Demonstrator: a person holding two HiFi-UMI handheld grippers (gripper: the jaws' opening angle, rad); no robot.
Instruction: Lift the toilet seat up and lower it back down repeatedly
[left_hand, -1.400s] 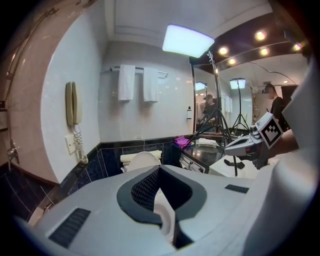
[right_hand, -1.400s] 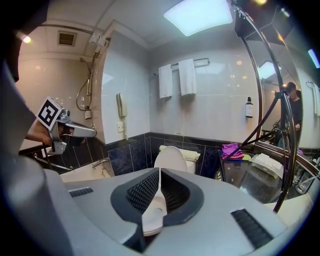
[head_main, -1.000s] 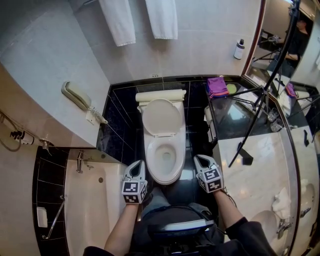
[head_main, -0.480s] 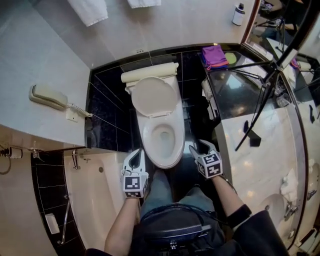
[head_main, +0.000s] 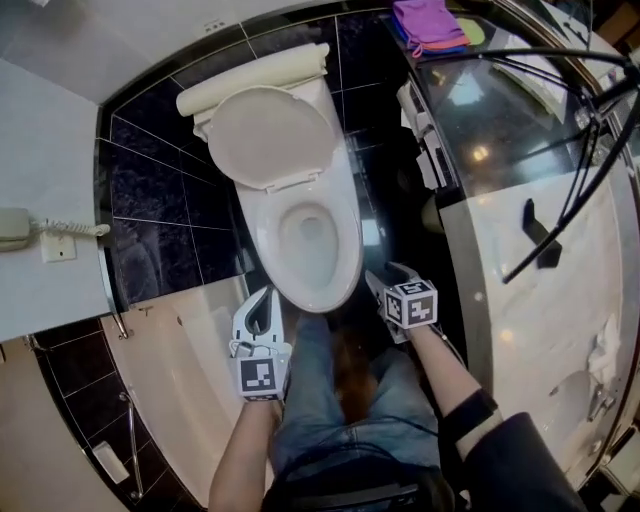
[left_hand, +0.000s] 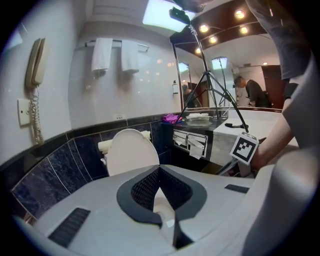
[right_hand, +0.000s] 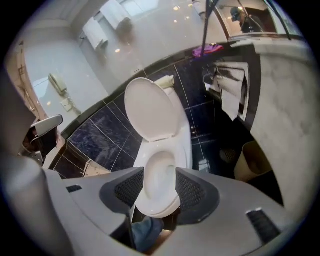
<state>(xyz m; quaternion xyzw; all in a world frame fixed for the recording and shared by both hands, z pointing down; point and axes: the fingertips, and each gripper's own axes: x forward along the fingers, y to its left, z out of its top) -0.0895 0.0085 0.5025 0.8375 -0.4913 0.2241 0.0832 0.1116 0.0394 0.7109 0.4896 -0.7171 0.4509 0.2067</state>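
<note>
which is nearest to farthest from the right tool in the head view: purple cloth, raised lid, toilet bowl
1. toilet bowl, just left of the right tool
2. raised lid, behind the bowl
3. purple cloth, far on the counter

Hotel-style bathroom, white toilet (head_main: 300, 240), bathtub (head_main: 190, 370) to its left, marble vanity surface (head_main: 540, 310) to its right, wall phone (head_main: 12, 228), hung towels (left_hand: 102, 55).

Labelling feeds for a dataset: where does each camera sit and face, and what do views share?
Head view: head-mounted, steeply down at toilet, forearms, left tongs, right tongs.
Left gripper view: on left tongs, near level toward wall phone; jaws shut.
Right gripper view: on right tongs, tilted down; jaws, just opened, empty, frame the bowl.
Shared: all show the toilet.
</note>
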